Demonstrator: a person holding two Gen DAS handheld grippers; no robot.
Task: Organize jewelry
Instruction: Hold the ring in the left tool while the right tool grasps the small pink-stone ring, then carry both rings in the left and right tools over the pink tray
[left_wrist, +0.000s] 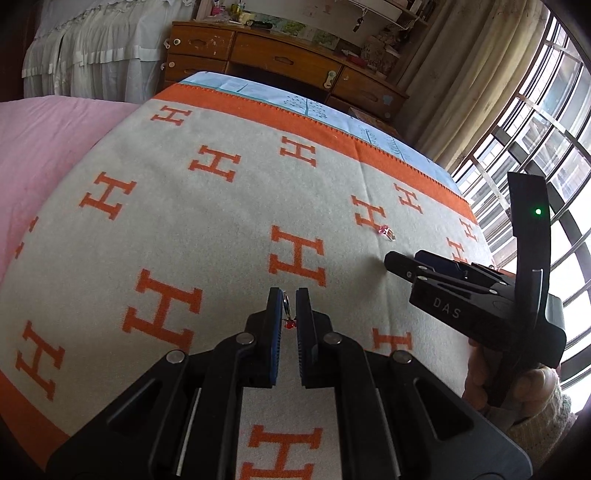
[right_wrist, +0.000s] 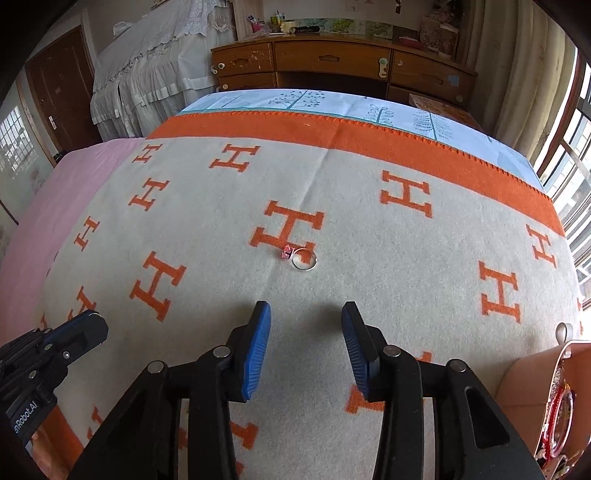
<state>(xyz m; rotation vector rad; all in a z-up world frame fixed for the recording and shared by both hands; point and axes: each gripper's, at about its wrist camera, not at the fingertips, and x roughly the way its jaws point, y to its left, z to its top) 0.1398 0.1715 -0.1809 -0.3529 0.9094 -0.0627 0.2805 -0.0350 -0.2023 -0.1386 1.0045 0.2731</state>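
Observation:
My left gripper (left_wrist: 290, 301) is shut on a silver ring with a red stone (left_wrist: 288, 314), held above the blanket. It also shows at the left edge of the right wrist view (right_wrist: 86, 325). A second silver ring with a pink stone (right_wrist: 301, 257) lies on the blanket just ahead of my right gripper (right_wrist: 306, 315), which is open and empty. That ring also shows in the left wrist view (left_wrist: 386, 231), beyond my right gripper (left_wrist: 397, 262).
A grey blanket with orange H letters (right_wrist: 369, 236) covers the bed. A pink jewelry box (right_wrist: 554, 391) with red beads stands open at the right edge. A wooden dresser (right_wrist: 340, 62) is beyond the bed, windows to the right.

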